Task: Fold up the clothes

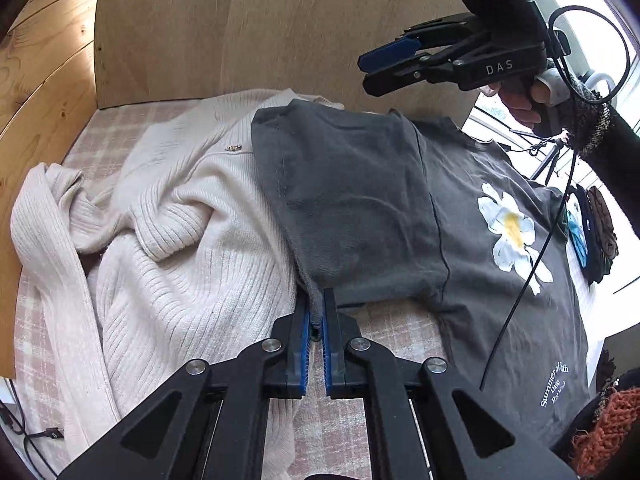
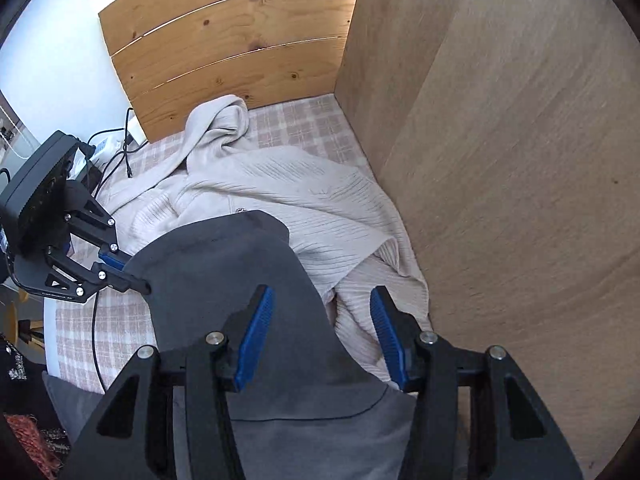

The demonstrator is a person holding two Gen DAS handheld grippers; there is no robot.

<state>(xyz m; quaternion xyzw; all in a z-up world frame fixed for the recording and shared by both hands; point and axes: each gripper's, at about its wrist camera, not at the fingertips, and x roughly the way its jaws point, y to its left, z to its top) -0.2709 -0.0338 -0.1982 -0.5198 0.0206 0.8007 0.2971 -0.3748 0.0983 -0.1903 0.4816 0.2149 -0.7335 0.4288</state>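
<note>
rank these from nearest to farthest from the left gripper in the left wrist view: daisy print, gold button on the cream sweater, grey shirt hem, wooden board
1. grey shirt hem, pinched in the left gripper.
2. daisy print, to the right on the shirt.
3. gold button, up left on the cream sweater; close to the daisy, hard to call.
4. wooden board, at the back.

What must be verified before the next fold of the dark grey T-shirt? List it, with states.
1. Left gripper shut on the folded edge of the dark grey cotton T-shirt with the white flower print: ok.
2. Right gripper open, nothing pinched: ok.
3. Folded T-shirt panel lying flat: ok, only slight wrinkles.
4. T-shirt clear of the cream ribbed knit sweater: not ok, its folded part overlaps the sweater.
5. Thin black cable off the T-shirt: not ok, it hangs across the print.
6. T-shirt's far sleeve tucked in: cannot tell.
</note>
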